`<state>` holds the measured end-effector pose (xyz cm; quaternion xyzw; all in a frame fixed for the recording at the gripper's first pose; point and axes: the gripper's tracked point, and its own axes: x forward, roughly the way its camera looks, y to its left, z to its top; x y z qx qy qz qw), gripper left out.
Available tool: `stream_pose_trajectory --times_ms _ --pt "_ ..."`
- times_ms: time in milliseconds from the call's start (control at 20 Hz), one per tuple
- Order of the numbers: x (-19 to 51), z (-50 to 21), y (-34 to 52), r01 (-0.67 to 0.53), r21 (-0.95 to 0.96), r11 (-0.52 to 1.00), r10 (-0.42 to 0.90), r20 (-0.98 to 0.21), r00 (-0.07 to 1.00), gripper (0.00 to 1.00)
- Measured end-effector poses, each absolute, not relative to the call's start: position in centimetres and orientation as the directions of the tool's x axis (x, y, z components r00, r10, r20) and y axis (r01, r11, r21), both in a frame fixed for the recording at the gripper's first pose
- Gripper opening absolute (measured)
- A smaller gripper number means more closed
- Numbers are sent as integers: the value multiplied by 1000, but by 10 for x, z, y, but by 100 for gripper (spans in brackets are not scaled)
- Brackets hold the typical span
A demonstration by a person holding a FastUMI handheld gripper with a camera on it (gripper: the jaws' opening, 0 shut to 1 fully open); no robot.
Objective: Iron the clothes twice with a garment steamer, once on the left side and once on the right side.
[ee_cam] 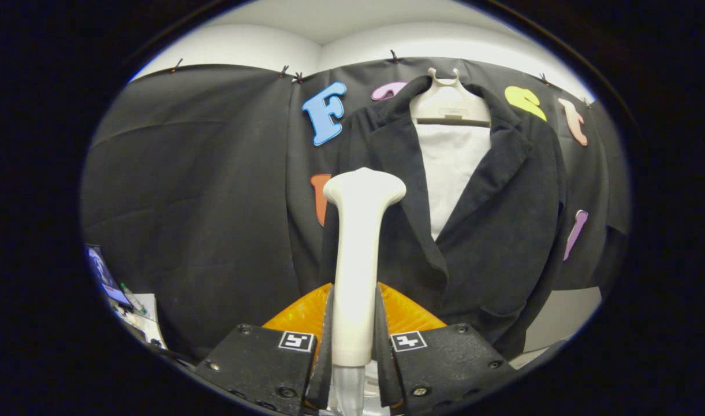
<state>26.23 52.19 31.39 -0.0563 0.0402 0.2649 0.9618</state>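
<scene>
Steamer [357, 260] comes first: one cream-coloured garment steamer stands upright at lower centre of the frame, its handle clamped between the two fingers of the gripper [353, 341], both of which press against its sides, so the claw is closed on it. Its wide head [365, 189] rises to mid-frame and sits in front of the left half of one dark jacket [491, 231], which hangs at centre right on one pale hanger [449, 104] (the hook reaches the upper centre of the frame). One white panel [449, 167] shows between the two lapels. Whether the head touches the fabric cannot be told. One orange ribbed piece [306, 315] fans out behind the fingers at lower centre. At lower left, one small lit screen [101, 271] leans beside some papers [144, 315].
</scene>
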Motion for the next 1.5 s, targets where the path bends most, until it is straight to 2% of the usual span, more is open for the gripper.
stream_pose_trajectory --times_ms 1500 --pt "237 158 471 -488 -71 870 427 -388 817 35"
